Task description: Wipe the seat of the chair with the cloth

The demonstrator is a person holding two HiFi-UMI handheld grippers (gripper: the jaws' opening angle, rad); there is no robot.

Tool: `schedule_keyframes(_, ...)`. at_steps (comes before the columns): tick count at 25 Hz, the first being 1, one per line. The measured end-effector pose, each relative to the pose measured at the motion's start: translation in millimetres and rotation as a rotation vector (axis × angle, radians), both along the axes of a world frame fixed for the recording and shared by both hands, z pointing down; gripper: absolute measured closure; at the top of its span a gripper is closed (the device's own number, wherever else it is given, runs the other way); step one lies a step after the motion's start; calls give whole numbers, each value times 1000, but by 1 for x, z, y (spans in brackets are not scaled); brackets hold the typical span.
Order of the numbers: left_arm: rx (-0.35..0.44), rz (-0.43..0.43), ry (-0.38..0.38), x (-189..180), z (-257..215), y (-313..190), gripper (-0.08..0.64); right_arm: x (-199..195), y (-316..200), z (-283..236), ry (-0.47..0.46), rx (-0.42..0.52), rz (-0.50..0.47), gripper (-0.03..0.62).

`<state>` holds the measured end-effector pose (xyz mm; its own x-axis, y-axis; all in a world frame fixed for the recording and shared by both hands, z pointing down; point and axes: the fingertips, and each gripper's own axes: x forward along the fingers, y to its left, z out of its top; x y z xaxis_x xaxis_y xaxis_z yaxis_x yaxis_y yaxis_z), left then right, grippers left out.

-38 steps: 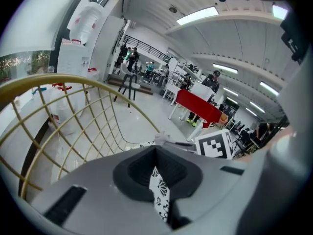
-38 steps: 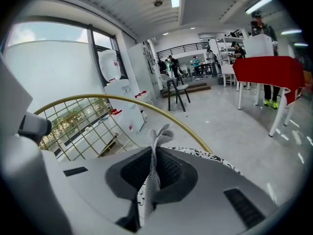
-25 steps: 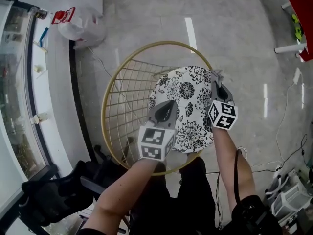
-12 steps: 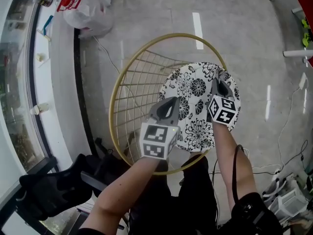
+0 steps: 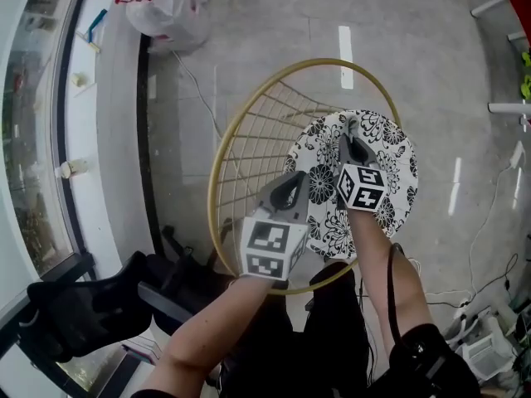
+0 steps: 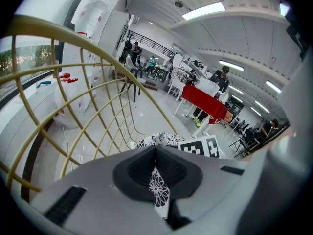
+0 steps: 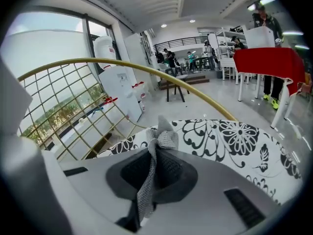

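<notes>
The chair is a round gold wire basket (image 5: pixel 217 191) with a black-and-white floral seat cushion (image 5: pixel 390 214) lying in it. My left gripper (image 5: pixel 288 191) is shut on the cushion's left edge; floral fabric (image 6: pixel 157 192) shows between its jaws. My right gripper (image 5: pixel 349 135) is over the cushion's far middle, shut on a small grey mesh cloth (image 7: pixel 161 140). The cloth (image 5: pixel 353 125) bunches out past the jaw tips and rests against the cushion (image 7: pixel 234 138). The gold rim (image 7: pixel 146 67) arcs behind it.
A white plastic bag (image 5: pixel 170 7) lies on the grey floor at the far left, beside a window ledge (image 5: pixel 99 139). A black office chair (image 5: pixel 83 313) stands at the near left. Cables (image 5: pixel 489 247) run at the right. A red table (image 7: pixel 266 60) and people stand far off.
My right gripper with the cloth has slid from the cushion's right edge toward its far middle. The left gripper has kept its hold on the cushion's left edge.
</notes>
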<state>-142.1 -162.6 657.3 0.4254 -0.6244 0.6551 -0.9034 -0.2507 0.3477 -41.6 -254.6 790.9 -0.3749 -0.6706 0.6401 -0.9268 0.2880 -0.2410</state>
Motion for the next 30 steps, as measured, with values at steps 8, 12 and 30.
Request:
schedule_keyframes(8, 6, -46, 0, -16, -8, 14, 552, -58, 14, -5, -40, -5, -118, 571)
schedule_keyframes(12, 9, -61, 0, -21, -13, 19, 552, -82, 20, -15, -82, 0, -169, 571)
schedule_keyframes(30, 15, 53, 52, 80, -42, -2, 552, 119, 38, -78, 19, 33, 53, 571)
